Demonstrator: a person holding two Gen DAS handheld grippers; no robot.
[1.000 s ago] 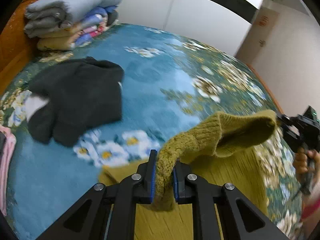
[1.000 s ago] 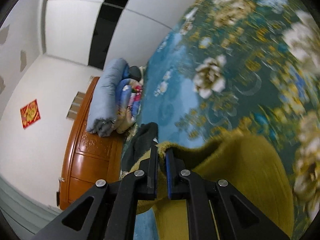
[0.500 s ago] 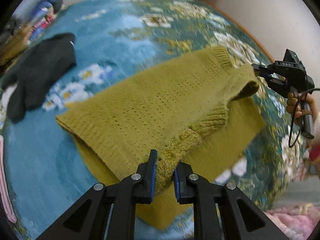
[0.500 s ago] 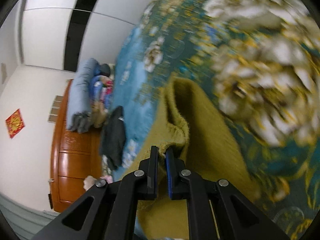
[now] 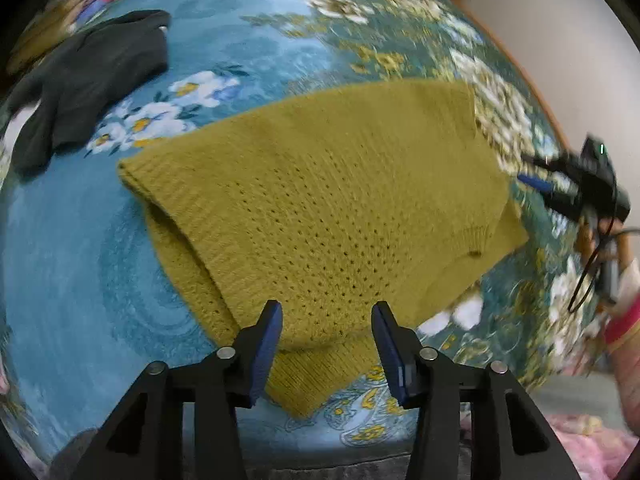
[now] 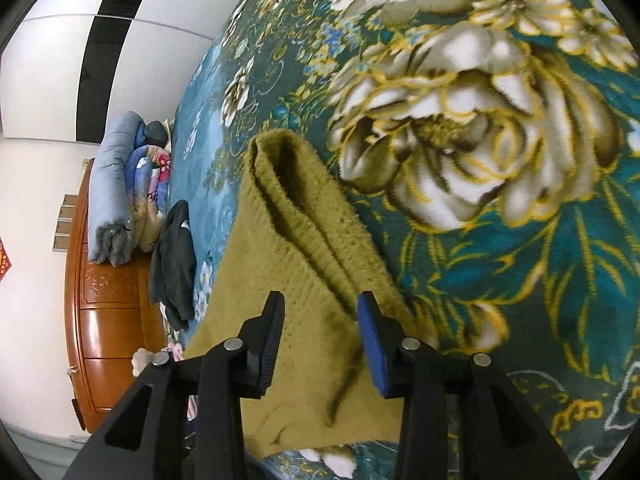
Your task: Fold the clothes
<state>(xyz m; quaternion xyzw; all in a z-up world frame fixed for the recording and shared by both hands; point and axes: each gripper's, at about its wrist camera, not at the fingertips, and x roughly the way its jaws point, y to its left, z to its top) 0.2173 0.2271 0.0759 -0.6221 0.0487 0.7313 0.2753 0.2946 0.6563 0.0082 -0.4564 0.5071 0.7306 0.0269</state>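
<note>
A mustard-yellow knit sweater (image 5: 328,208) lies folded over itself on the blue flowered bedspread (image 5: 72,264). My left gripper (image 5: 326,338) is open and empty, just above the sweater's near edge. My right gripper (image 6: 320,332) is open and empty over the sweater's right side (image 6: 304,280); it also shows at the right of the left wrist view (image 5: 536,182), beside the sweater's far corner. A dark grey garment (image 5: 92,76) lies spread at the far left of the bed, also in the right wrist view (image 6: 174,264).
A stack of folded quilts (image 6: 124,196) sits against the wooden headboard (image 6: 104,312). Pink fabric (image 5: 576,444) lies below the bed's near edge. White wardrobe doors (image 6: 132,64) stand behind the bed.
Both grippers brought the sweater's top layer down over its lower part and let go. Both now stand open with the sweater lying flat.
</note>
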